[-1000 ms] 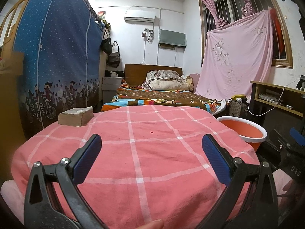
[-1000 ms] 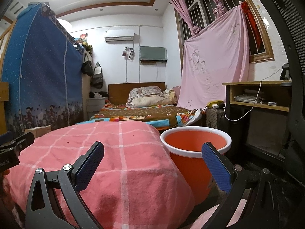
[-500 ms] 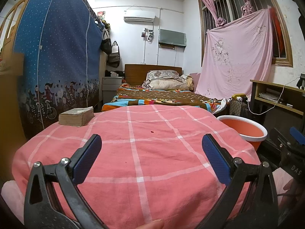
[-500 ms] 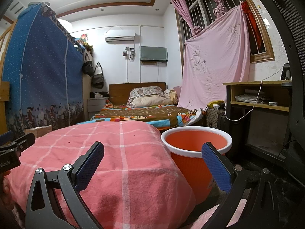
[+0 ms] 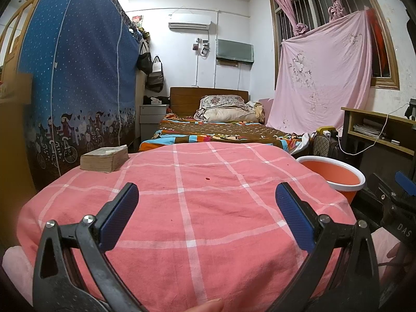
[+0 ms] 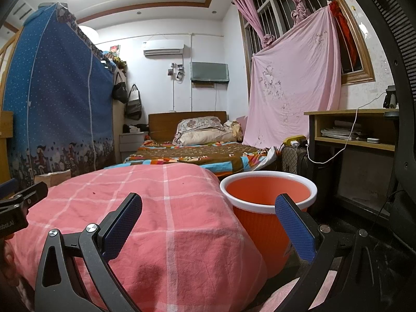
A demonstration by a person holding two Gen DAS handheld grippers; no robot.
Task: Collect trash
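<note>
An orange bin with a white rim (image 6: 268,181) stands on the floor against the right side of the pink checked tablecloth (image 5: 197,223); its rim (image 5: 335,183) also shows in the left wrist view. A tiny red speck (image 5: 207,179) lies mid-cloth, and no larger trash shows. My left gripper (image 5: 206,195) hovers open above the cloth's near half with nothing between its fingers. My right gripper (image 6: 209,205) is open and empty too, straddling the cloth's right edge and the bin. Each gripper shows at the edge of the other's view.
A thick old book (image 5: 104,159) lies at the cloth's far left corner. Beyond it are a bed (image 5: 221,130), a blue fabric wardrobe (image 5: 72,83) on the left, a wooden desk (image 6: 353,135) with a cable on the right, and a mesh chair back (image 6: 400,78) close by.
</note>
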